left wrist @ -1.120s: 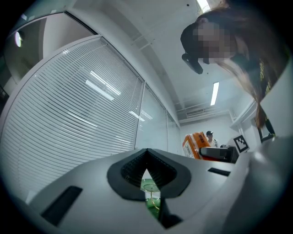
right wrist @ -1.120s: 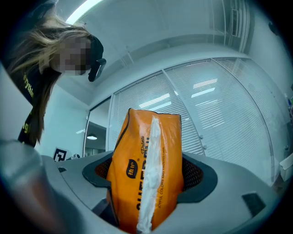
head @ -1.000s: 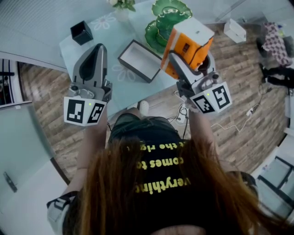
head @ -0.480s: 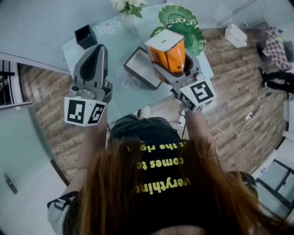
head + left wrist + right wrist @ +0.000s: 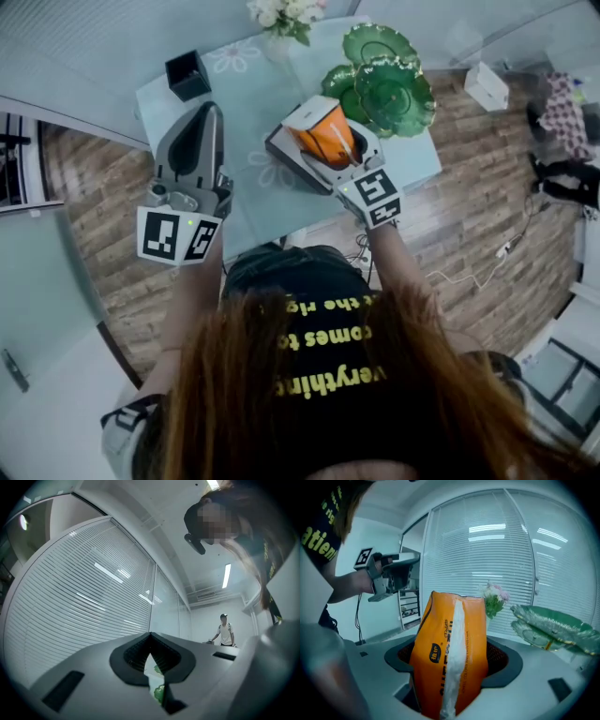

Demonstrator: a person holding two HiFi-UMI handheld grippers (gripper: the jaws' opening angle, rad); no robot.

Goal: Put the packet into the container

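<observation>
right tool [image 5: 336,155] clamped on orange packet [image 5: 319,131], container [image 5: 280,154] mostly hidden behind it

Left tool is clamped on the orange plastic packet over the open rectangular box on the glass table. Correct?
Wrong tool. The right tool is clamped on the orange plastic packet over the open rectangular box on the glass table; the right gripper view shows the packet between its jaws. The left tool is shut and empty.

- Cool, even indoor light; ceiling strip lights [image 5: 227,575] glare white.
- Lamp reflections streak the blinds [image 5: 487,529].
- Fisheye bending strong, corners black in both gripper views.
- Shadows faint; closest surfaces soft.
</observation>
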